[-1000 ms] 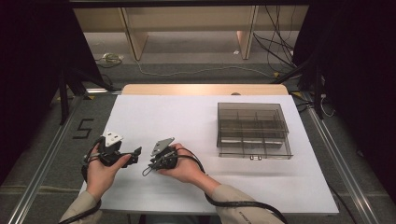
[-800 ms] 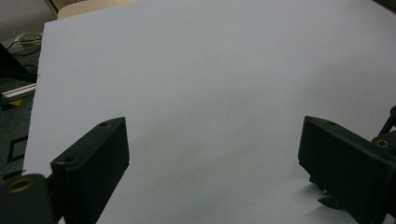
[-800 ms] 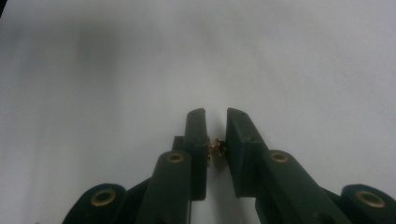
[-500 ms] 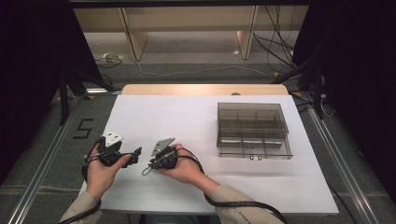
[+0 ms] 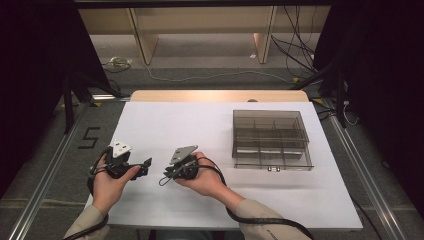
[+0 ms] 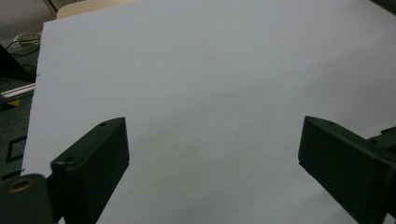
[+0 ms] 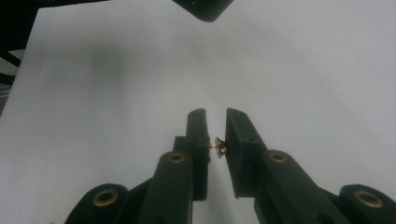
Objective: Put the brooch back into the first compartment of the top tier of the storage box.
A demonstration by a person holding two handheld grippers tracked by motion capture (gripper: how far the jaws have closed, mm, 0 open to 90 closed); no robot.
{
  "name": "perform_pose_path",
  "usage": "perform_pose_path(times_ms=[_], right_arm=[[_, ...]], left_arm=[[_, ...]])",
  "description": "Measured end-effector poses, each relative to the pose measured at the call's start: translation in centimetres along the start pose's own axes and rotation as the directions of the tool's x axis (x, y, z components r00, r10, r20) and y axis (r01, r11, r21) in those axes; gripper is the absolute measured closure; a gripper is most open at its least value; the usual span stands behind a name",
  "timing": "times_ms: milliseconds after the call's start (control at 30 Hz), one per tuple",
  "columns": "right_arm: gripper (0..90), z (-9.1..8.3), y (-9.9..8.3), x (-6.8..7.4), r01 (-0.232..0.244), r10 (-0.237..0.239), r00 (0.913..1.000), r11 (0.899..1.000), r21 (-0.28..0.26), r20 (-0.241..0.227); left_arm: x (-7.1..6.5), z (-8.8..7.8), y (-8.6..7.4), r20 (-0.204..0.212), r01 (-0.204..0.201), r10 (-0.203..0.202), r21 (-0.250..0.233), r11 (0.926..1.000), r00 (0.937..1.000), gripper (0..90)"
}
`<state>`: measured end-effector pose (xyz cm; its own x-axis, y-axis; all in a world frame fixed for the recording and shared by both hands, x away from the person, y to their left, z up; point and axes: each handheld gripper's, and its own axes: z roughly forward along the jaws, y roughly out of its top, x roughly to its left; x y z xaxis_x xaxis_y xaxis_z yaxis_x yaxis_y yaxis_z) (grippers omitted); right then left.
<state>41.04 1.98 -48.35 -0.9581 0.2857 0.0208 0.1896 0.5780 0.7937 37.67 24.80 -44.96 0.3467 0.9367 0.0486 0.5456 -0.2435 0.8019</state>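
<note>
The table [image 5: 165, 120], covered in white, carries a smoky clear compartment box [image 5: 271, 139] toward its right edge, lid down, well apart from both hands, which are held near the front-left corner. The left gripper [image 5: 143, 163] is held with its fingers [image 6: 91, 161] spread wide and nothing between them, pointed across the bare white surface toward the right gripper. The right gripper [image 5: 166, 176] is pointed back toward the left one, and its fingers [image 7: 198, 140] are drawn nearly together on a tiny brass-coloured part [image 7: 218, 146], pinched a little back from the tips. The step in hand is judged to be the carrying of this part, probably toward the box. It is best done with the squeeze kept steady and the gripper kept level, since so small a piece could be dropped and lost easily; the lid would have to be raised by the free gripper first. The part's long axis appears to run across the gap, from one finger to the other, though its pointing end cannot be told.
</note>
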Motion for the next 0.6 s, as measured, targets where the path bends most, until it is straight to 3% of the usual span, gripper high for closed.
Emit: perform_pose_path(times_ms=[600], right_arm=[[80.8,-3.6,-0.3,0.0,-0.008,0.009,0.9996,0.999,-0.047,0.027]], left_arm=[[-0.2,0.0,0.0,0.002,0.0,0.0,-0.005,1.0,1.0,8.5]])
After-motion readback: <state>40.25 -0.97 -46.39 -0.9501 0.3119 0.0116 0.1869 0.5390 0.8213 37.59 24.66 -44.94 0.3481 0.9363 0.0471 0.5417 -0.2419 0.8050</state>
